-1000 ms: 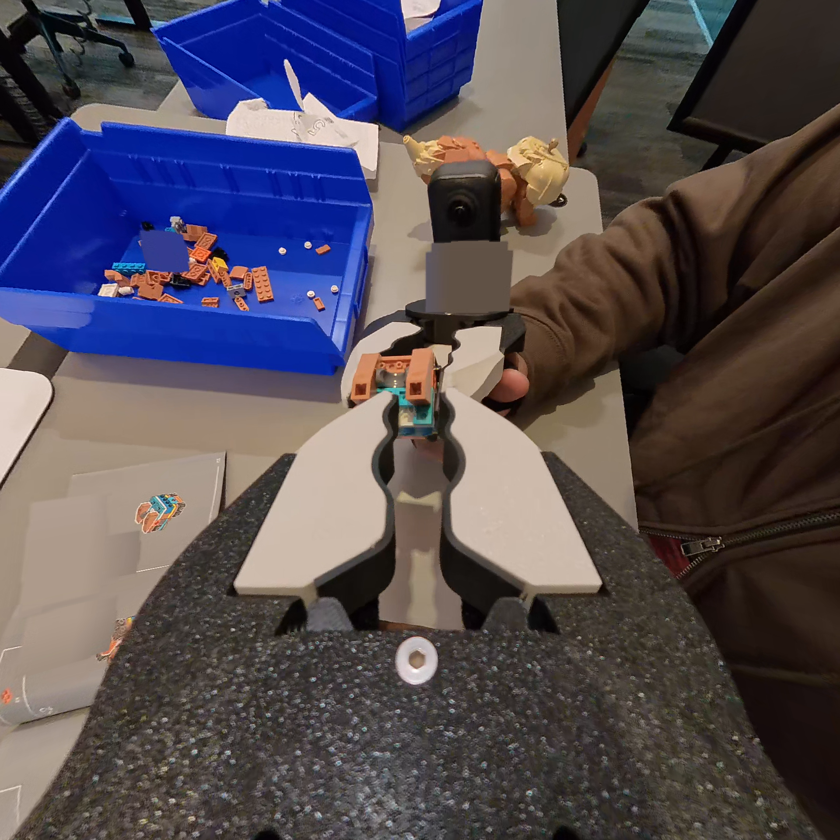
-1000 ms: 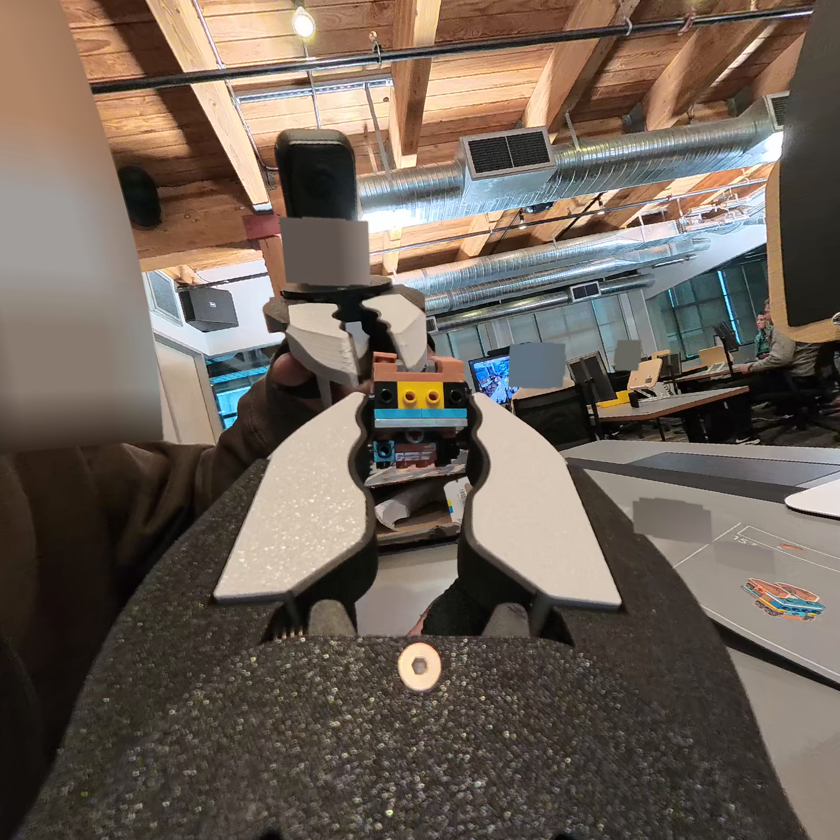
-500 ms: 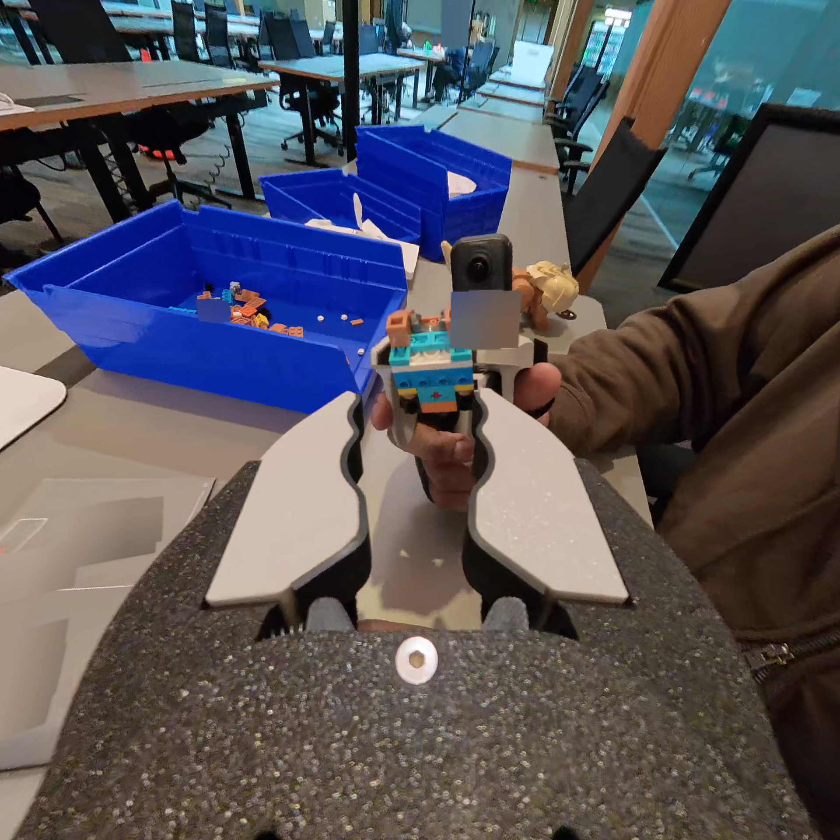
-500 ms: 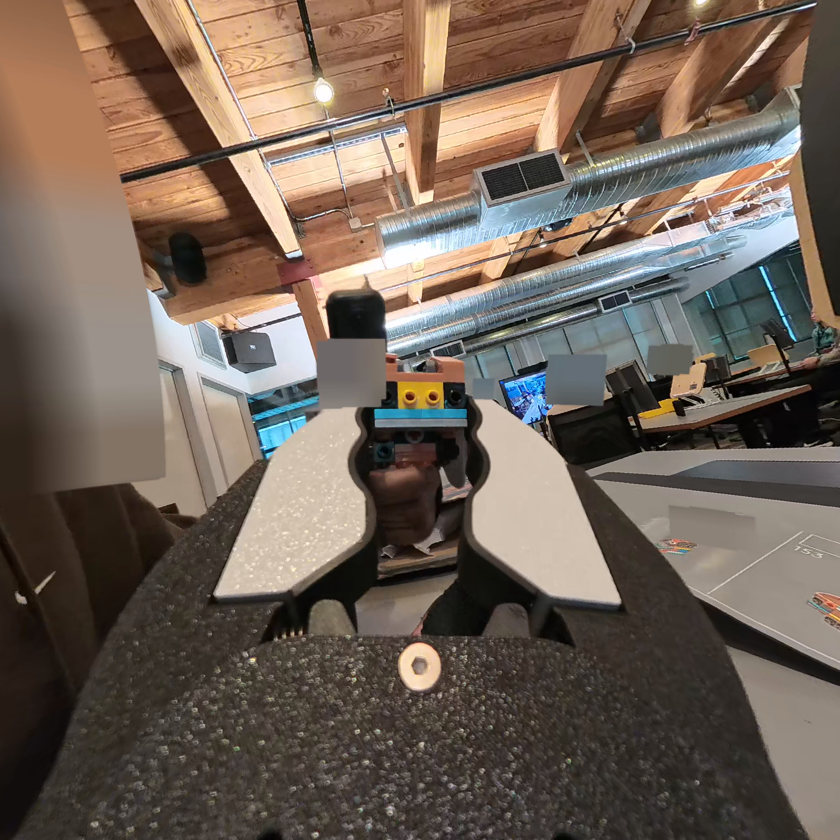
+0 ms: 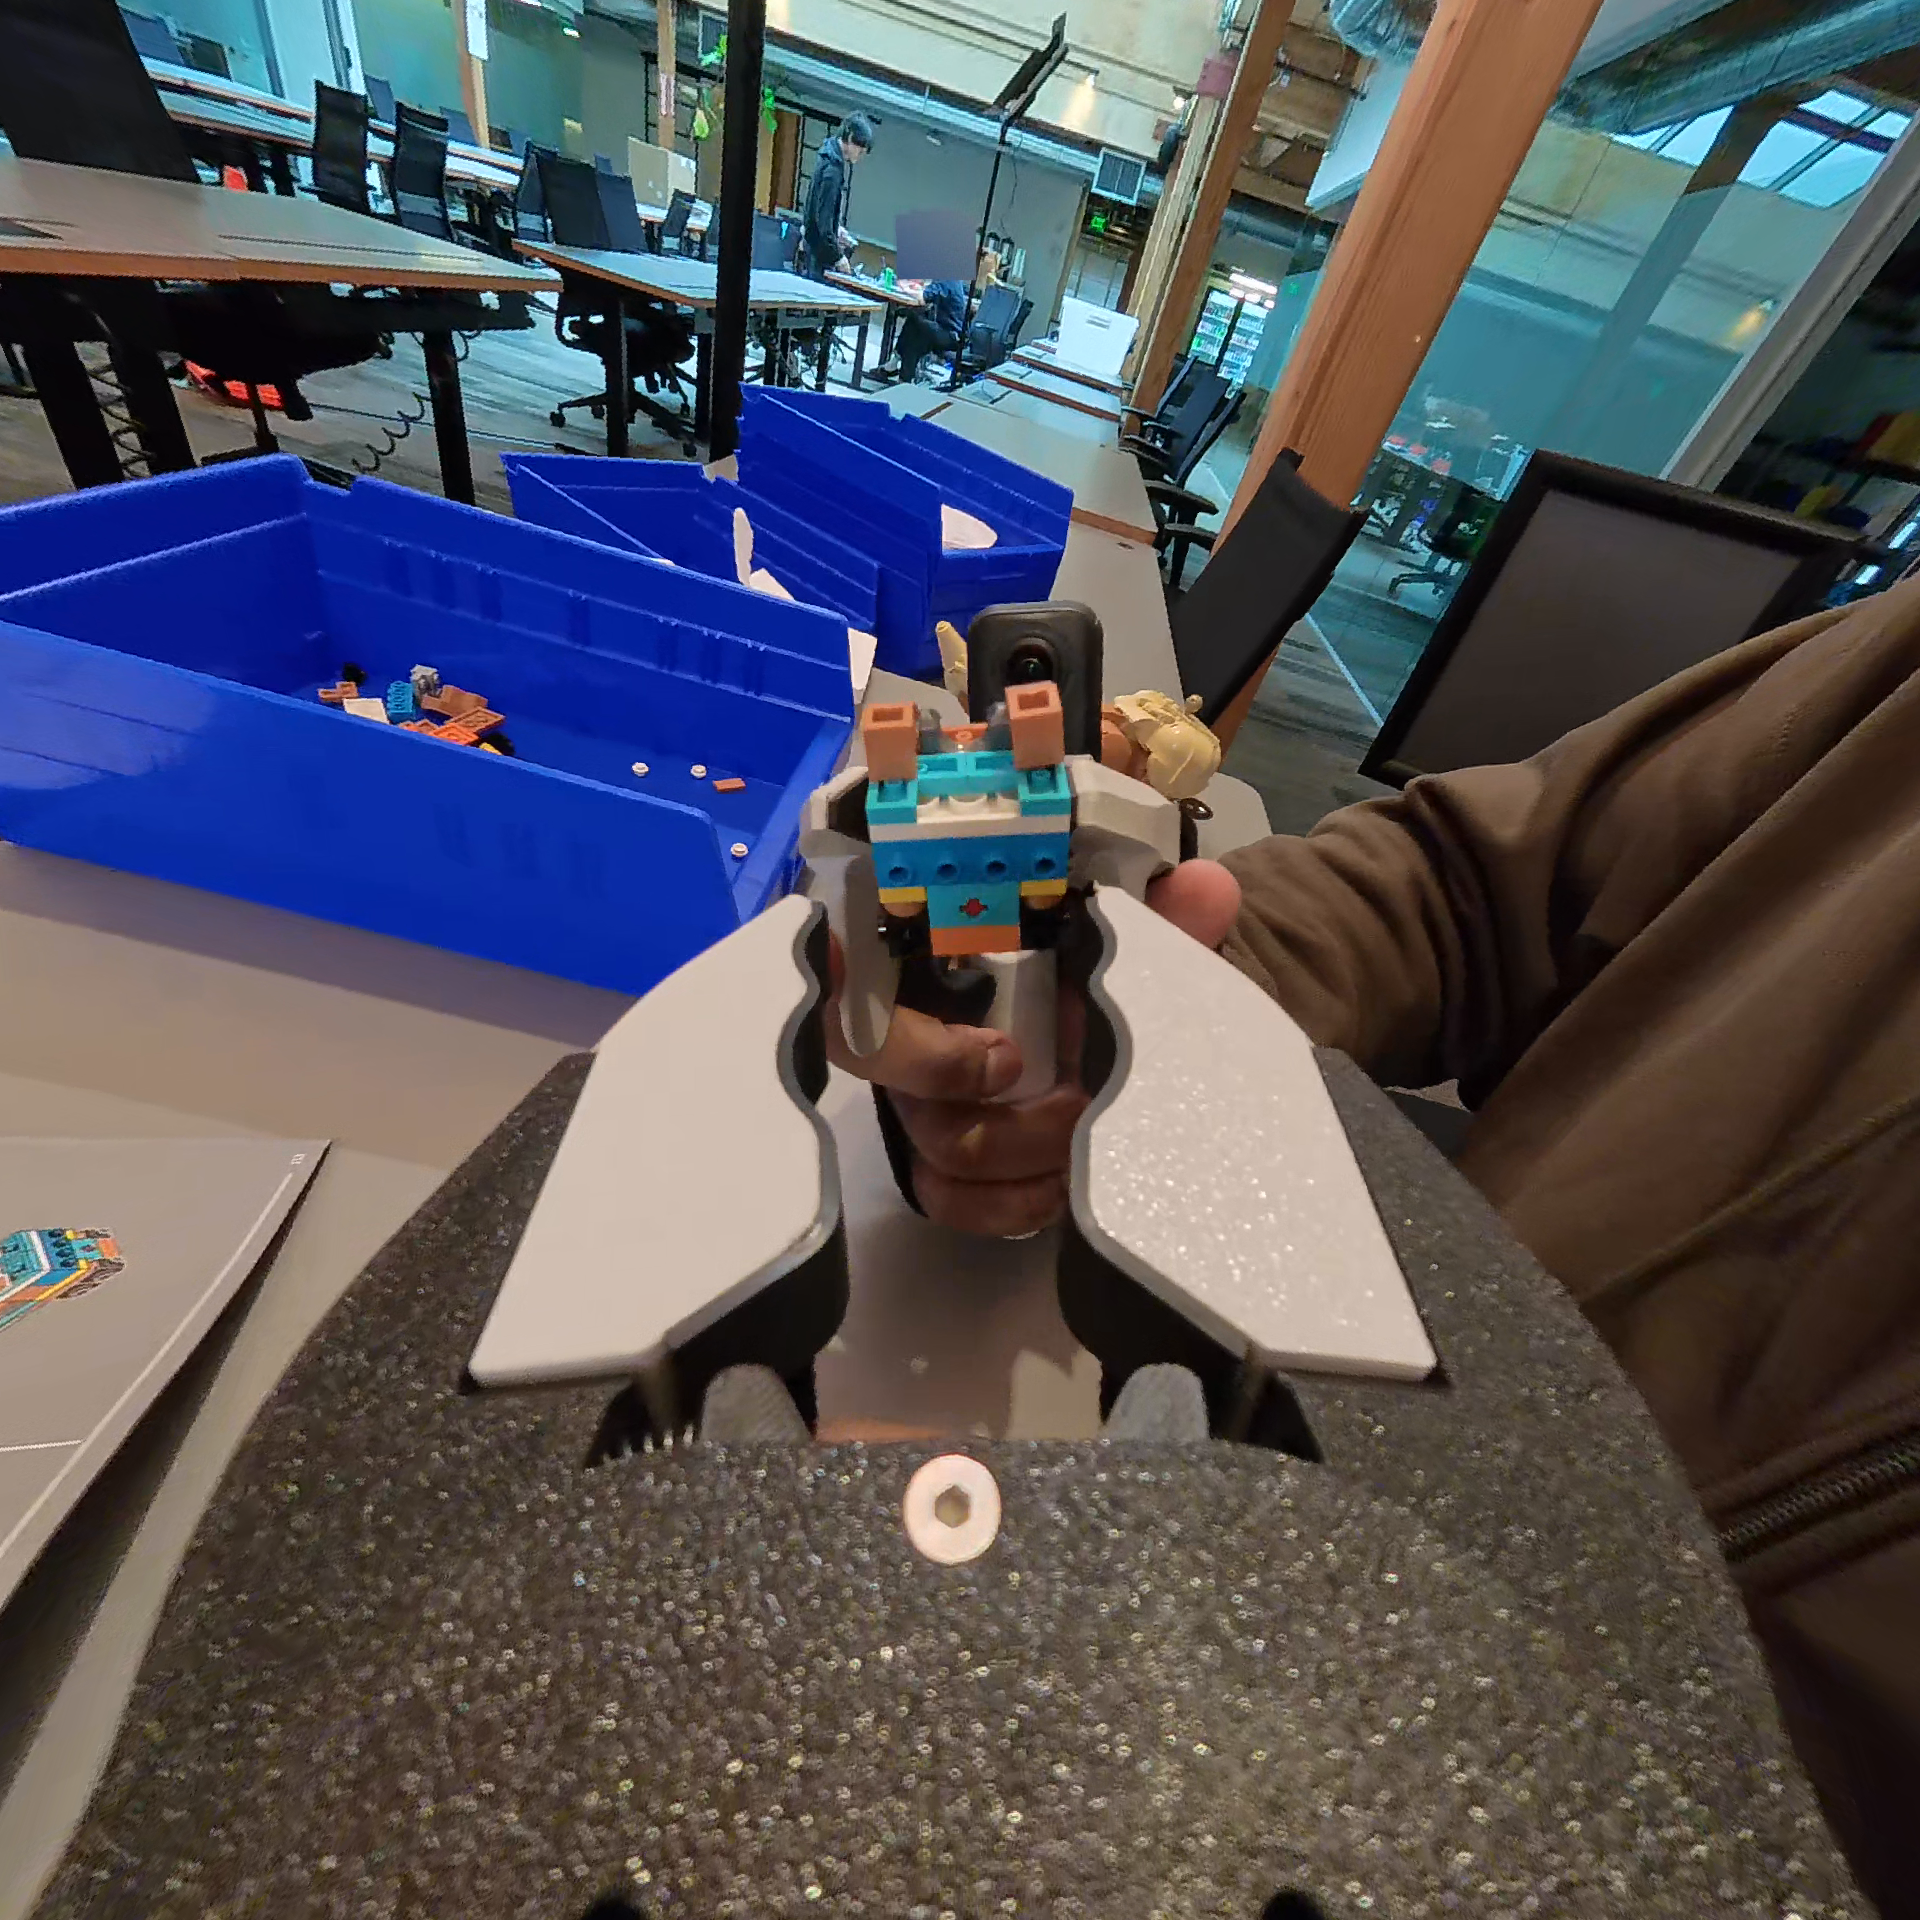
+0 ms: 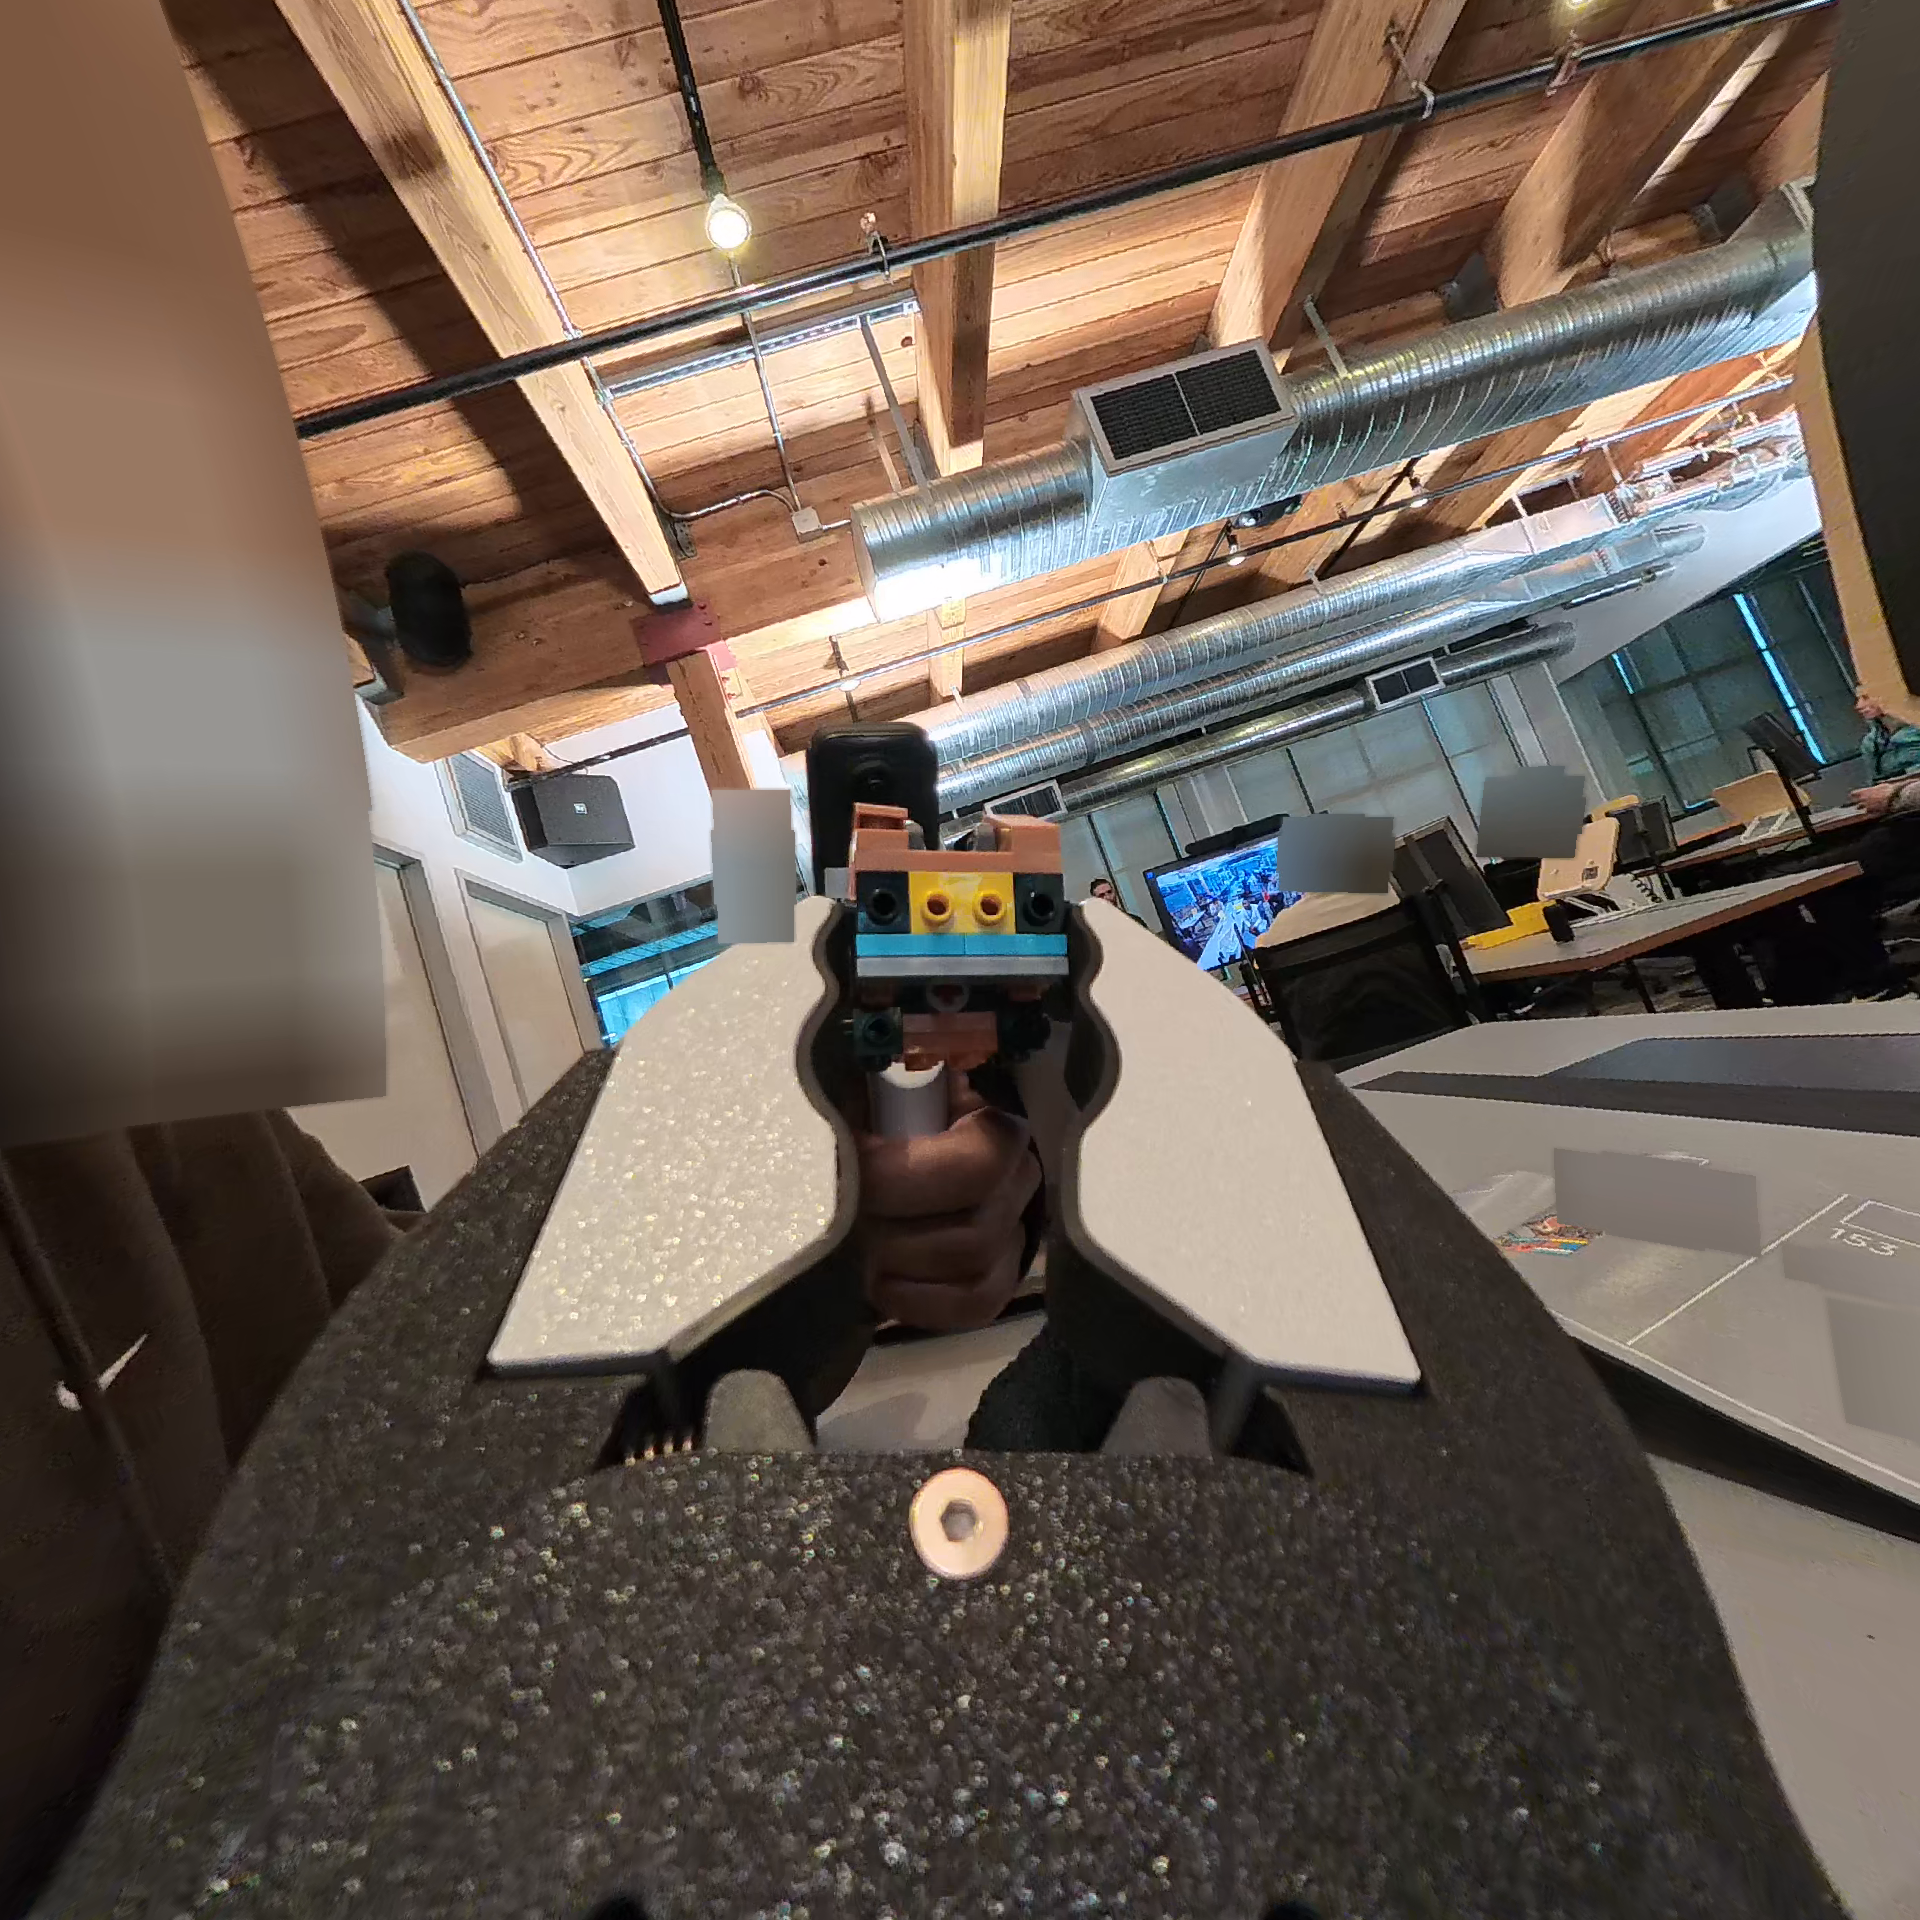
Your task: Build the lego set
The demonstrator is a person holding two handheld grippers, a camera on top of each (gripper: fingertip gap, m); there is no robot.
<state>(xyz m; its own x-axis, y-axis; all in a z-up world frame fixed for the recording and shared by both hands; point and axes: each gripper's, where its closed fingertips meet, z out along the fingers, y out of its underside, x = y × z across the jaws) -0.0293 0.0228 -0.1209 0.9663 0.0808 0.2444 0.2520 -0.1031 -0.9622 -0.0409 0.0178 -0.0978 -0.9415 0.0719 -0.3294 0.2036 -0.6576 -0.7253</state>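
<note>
Your right tongs (image 6: 958,940) are pinching the lego build (image 6: 958,935) by its sides at the fingertips, held up in the air with the yellow and black studded face toward that camera and brown pieces on top. From the left wrist view the same lego build (image 5: 968,831) sits in front of you, teal and blue face showing, two orange-brown blocks sticking up from its top, with the right tongs' grey jaws wrapped behind it and your hand (image 5: 977,1101) gripping the handle below. Your left tongs (image 5: 956,940) are spread apart, fingertips flanking the lower part of the build; I can't tell whether they touch it. Off to the left, the blue bin (image 5: 436,831) on the bench (image 5: 260,1029) has loose bricks (image 5: 436,712) scattered inside. The instruction sheet (image 5: 135,1299) lies flat at lower left.
</note>
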